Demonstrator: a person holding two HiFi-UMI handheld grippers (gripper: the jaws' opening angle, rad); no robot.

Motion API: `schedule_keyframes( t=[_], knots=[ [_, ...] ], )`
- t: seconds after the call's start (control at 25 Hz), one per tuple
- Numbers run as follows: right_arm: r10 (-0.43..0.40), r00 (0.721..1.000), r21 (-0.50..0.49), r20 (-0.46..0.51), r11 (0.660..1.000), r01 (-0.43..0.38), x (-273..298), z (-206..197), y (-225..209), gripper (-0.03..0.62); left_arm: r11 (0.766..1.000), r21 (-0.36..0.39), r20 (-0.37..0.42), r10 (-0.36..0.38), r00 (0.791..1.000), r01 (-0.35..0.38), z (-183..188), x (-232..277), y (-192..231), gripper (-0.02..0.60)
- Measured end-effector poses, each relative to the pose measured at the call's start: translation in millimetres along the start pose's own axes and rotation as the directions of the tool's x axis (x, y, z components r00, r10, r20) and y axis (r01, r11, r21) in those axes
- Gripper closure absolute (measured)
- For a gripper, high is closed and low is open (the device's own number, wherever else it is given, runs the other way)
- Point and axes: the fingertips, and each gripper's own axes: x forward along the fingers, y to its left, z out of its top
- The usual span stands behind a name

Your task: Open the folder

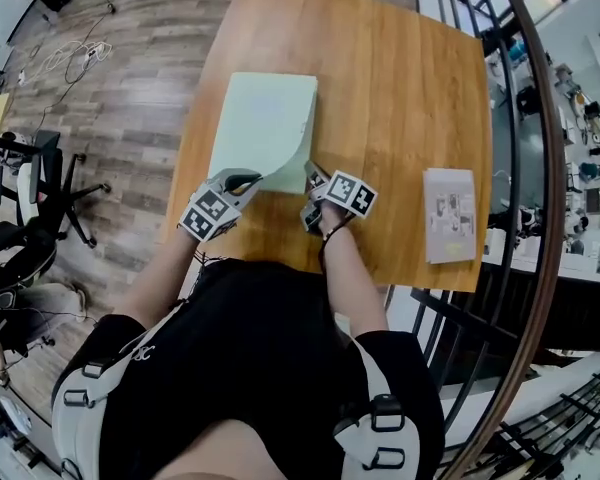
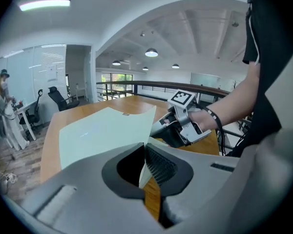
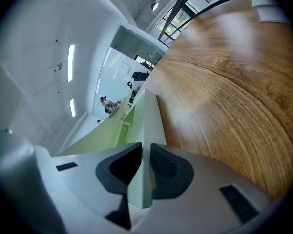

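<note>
A pale green folder [image 1: 265,123] lies on the wooden table [image 1: 400,98]. Its near right corner curls upward. My left gripper [image 1: 248,180] is shut on the near edge of the top cover [image 2: 102,130], which is raised off the table; the thin sheet runs between the dark pads [image 2: 158,167]. My right gripper [image 1: 313,178] is just to the right, shut on the folder's near right edge [image 3: 144,126], low by the tabletop. In the left gripper view the right gripper [image 2: 158,128] shows under the lifted cover. A gap shows between cover and lower layer in the right gripper view.
A printed booklet [image 1: 449,215] lies near the table's right front corner. A black railing [image 1: 500,118] runs past the table's right side. Office chairs [image 1: 40,183] stand on the wood floor to the left. My body is against the near table edge.
</note>
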Motion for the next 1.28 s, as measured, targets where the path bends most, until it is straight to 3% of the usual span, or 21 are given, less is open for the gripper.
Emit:
schedule_keyframes(
  t=[0.12,0.24,0.4,0.52,0.8,0.96,1.08,1.28],
  knots=[
    [-0.020,1.000,0.002,0.013,1.000,0.020,-2,-1,0,0.534,0.998,-0.059,0.101,0.030,0.994,-0.024,12,-30,12,0.574],
    [-0.040,0.999,-0.005,0.027,0.999,0.040,-3,-1,0,0.534,0.984,-0.173,0.193,0.076,0.978,-0.042,15,-67,28,0.574],
    [-0.072,0.997,-0.007,0.042,0.997,0.072,-5,0,-2,0.534,0.946,-0.295,0.266,0.216,0.939,-0.134,5,-123,61,0.579],
    [-0.101,0.993,-0.008,0.055,0.995,0.101,-5,0,-2,0.534,0.901,-0.382,0.290,0.329,0.899,-0.207,-12,-159,89,0.583],
    [-0.173,0.983,-0.061,0.060,0.982,0.177,-7,1,0,0.534,0.742,-0.592,0.261,0.547,0.795,-0.316,-69,-205,146,0.584],
    [-0.207,0.976,-0.087,0.066,0.973,0.213,-9,2,1,0.534,0.609,-0.710,0.179,0.641,0.746,-0.354,-116,-215,173,0.584],
    [-0.233,0.970,-0.108,0.068,0.965,0.239,-9,1,1,0.534,0.510,-0.767,0.083,0.679,0.729,-0.388,-157,-218,191,0.583],
    [-0.272,0.960,-0.144,0.071,0.949,0.280,-9,1,0,0.534,0.376,-0.820,-0.063,0.689,0.722,-0.431,-211,-211,214,0.583]
  ],
)
